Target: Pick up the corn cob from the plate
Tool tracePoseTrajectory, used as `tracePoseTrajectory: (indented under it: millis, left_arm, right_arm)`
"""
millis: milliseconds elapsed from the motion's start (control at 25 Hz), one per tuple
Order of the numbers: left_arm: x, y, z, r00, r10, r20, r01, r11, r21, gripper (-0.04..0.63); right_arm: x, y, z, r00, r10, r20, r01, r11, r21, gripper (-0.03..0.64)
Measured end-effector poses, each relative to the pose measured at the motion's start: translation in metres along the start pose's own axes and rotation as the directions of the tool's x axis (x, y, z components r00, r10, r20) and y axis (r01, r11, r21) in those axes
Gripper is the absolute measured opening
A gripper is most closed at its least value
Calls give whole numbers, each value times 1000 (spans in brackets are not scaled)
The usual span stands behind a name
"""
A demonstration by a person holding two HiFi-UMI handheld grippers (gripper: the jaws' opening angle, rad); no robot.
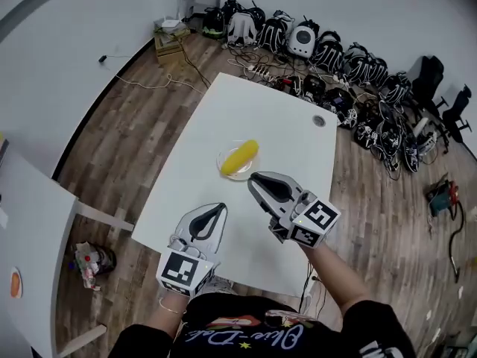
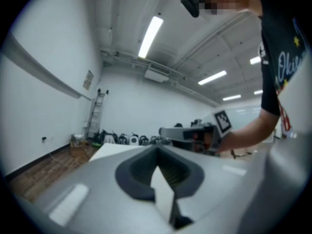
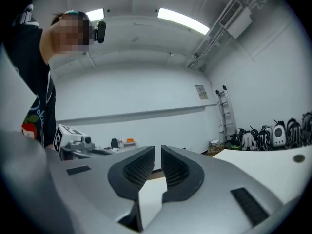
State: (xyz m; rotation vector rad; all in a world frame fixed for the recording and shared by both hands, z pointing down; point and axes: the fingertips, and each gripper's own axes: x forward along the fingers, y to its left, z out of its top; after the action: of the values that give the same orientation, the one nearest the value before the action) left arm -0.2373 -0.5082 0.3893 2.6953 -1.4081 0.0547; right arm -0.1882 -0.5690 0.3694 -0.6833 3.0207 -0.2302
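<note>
A yellow corn cob (image 1: 239, 157) lies on a small clear plate (image 1: 220, 152) in the middle of the white table (image 1: 268, 110). My right gripper (image 1: 256, 177) hovers just in front of the plate's near right rim, its jaws shut with nothing between them (image 3: 157, 152). My left gripper (image 1: 216, 209) is further back, near the table's front edge, and is also shut and empty (image 2: 157, 152). Both point level over the table. Neither gripper view shows the corn. The right gripper's body (image 2: 192, 133) shows in the left gripper view.
Several black backpacks (image 1: 328, 51) and cables line the far wall. A second white table (image 1: 30, 222) stands at the left, with a bin of rubbish (image 1: 91, 262) beside it. A cardboard box (image 1: 170, 39) sits at the back left. The table has a cable hole (image 1: 319, 121).
</note>
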Motion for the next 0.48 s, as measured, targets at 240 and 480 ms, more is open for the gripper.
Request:
tracePoseTrajectory:
  millis: [240,480]
  left_arm:
    - [21,55,-25,999,-3,-44,0,997,-80,-3]
    - [24,91,-48,996,26,-84,-36,991,-127,-2]
  right_arm:
    - [59,-67,-68,938,133,-321,-165,984,-73,20]
    - [83,-103,-133,675,153,-721,-468,845,-259,208]
